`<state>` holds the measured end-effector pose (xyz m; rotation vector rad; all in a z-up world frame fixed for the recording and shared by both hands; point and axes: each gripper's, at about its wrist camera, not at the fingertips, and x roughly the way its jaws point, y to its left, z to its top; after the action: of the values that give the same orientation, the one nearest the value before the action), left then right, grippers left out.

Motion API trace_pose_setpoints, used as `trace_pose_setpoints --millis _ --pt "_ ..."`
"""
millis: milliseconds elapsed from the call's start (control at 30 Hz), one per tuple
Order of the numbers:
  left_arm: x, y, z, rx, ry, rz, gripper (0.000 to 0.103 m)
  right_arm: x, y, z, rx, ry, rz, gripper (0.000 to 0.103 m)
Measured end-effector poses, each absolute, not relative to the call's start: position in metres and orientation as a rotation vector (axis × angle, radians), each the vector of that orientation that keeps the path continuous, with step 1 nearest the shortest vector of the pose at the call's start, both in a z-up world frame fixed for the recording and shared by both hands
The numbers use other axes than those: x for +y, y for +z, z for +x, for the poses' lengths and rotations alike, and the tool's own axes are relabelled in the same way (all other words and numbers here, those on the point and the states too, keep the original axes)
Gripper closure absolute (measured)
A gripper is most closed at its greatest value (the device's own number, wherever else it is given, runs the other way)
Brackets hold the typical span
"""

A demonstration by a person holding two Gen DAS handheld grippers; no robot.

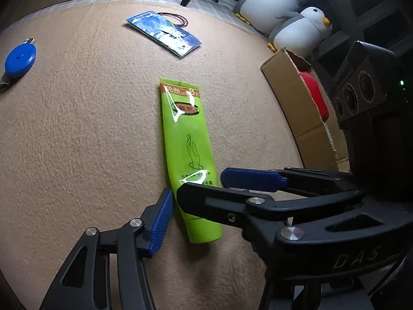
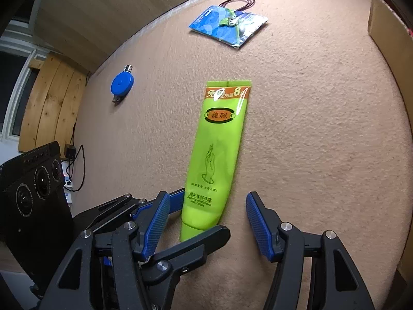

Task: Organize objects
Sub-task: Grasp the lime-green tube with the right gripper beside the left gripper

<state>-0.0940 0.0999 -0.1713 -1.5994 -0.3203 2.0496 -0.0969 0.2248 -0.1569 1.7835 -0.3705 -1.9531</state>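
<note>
A lime-green hand-cream tube (image 1: 187, 134) (image 2: 219, 139) lies flat on the tan felt table (image 1: 77, 129), cap end nearest me. My left gripper (image 1: 211, 222) (image 2: 204, 213) is open around the cap end. Its left pad (image 1: 161, 219) sits at the tube's left edge, and its right finger is mostly hidden behind the other tool. My right gripper (image 2: 206, 199) (image 1: 202, 184) comes in from the right, also open. It straddles the same lower part of the tube with a clear gap on both sides. Neither gripper presses on the tube.
A blue packet (image 1: 165, 33) (image 2: 228, 25) with a dark loop of bands (image 2: 240, 1) lies at the far side. A blue round tape measure (image 1: 19, 59) (image 2: 122, 84) sits far left. An open cardboard box (image 1: 291, 98) holding something red (image 1: 316, 95) stands on the right, with penguin plush toys (image 1: 296, 31) behind it.
</note>
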Motion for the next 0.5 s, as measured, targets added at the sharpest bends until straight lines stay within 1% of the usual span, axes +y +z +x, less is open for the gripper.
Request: trace_pose_setpoints --millis 67,133,200,333,467,500 --pt "0.1004 -0.1718 -0.0946 -0.325 2.047 -1.6 0.051 0.2226 -0.1564 -0.0968 -0.363 -1.953 1.781 0.046" --pt "0.1016 -0.1719 -0.0945 -0.325 2.046 -1.601 0.054 0.2214 -0.1572 -0.0969 -0.359 -1.952 1.782 0.058" --pt "0.1034 -0.1714 -0.0944 -0.314 2.053 -1.599 0.054 0.2207 -0.1587 -0.0969 -0.357 -1.951 1.787 0.06" --pt "0.1041 -0.1714 -0.0946 -0.312 2.055 -1.601 0.056 0.2237 -0.1602 -0.0977 -0.366 -1.96 1.79 0.067" --pt "0.1071 -0.1708 -0.0937 -0.305 2.054 -1.6 0.056 0.2257 -0.1593 -0.0976 -0.363 -1.967 1.787 0.068" --pt "0.1085 -0.1704 -0.0934 -0.306 2.049 -1.599 0.058 0.2257 -0.1587 -0.0975 -0.363 -1.968 1.784 0.07"
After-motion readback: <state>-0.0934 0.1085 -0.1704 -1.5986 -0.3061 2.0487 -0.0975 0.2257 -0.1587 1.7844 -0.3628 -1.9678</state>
